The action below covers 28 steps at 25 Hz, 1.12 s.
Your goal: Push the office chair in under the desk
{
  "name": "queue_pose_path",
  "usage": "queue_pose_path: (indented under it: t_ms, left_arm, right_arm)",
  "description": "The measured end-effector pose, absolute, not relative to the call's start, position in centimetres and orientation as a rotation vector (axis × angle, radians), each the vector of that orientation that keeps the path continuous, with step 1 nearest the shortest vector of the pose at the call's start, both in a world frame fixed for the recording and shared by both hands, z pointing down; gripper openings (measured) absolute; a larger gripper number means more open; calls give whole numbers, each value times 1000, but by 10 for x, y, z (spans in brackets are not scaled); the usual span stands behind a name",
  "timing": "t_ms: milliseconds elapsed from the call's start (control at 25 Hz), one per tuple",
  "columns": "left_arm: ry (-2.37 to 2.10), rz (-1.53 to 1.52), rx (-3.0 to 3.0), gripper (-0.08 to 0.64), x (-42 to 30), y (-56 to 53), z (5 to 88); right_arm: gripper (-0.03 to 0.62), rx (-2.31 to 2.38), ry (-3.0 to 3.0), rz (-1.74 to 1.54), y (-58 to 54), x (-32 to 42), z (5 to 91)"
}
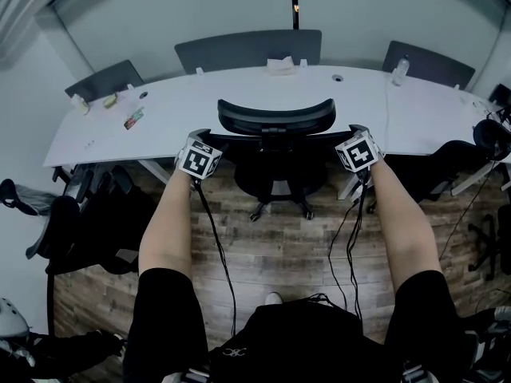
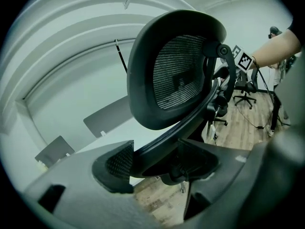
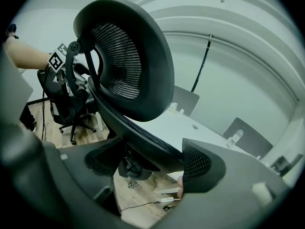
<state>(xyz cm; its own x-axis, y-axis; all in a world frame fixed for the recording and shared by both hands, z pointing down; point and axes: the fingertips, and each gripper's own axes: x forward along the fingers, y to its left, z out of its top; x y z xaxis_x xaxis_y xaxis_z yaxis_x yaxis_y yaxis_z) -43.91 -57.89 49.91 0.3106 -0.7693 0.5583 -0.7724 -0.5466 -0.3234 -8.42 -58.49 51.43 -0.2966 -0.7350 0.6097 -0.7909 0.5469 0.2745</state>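
At the near edge of the long white table [image 1: 200, 102] stands the chair [image 1: 275, 122], black, with its back toward the person and its curved headrest overlapping the table's rim in the head view. Its wheeled base [image 1: 279, 206] rests on the wood floor [image 1: 263, 254], just on the person's side of that edge; how far the seat reaches under cannot be seen.

Both arms are stretched forward, one to each side of the chair's back. The left gripper [image 1: 211, 140] is closed on the back's left rim: in the left gripper view the dark frame runs between the two jaws, which stand fairly wide and lie against it on both sides. The right gripper [image 1: 351, 134] clasps the right rim the same way, the frame touching its ribbed pad [image 3: 198, 163]. In both gripper views the mesh headrest [image 2: 178, 75] rises above the jaws.

Cables [image 1: 219, 246] hang from the grippers toward the person. On the table lie a bottle [image 1: 399, 70] and a few small items near its left end. Grey chair backs [image 1: 247, 50] line the far side.
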Motion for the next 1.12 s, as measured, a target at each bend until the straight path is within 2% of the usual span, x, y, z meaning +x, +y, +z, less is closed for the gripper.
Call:
queue_pose_path:
  t_ms: [120, 200, 320, 440, 520, 680, 1120]
  left_arm:
    - [-1674, 750, 2613, 271, -432, -567, 459]
    - [-1768, 516, 2649, 195, -428, -549, 433]
    - [-1761, 273, 2668, 4, -416, -512, 409]
    - [-1724, 109, 2680, 8, -395, -474, 393]
    - [-1749, 133, 2675, 8, -379, -452, 388]
    - [-1744, 168, 2625, 8, -346, -412, 389]
    - [-1629, 193, 2518, 8, -260, -332, 434]
  right_arm:
    - [386, 1294, -2141, 90, -576, -82, 505]
    - [344, 1378, -2213, 59, -565, -80, 491]
    - [178, 1525, -2305, 1, -538, -80, 465]
    - [86, 1604, -2402, 27, -500, -87, 446]
    - [8, 1641, -2461, 62, -472, -94, 436]
    - [6, 1672, -2578, 149, -424, -114, 421]
    - [5, 1558, -2658, 139, -335, -141, 423]
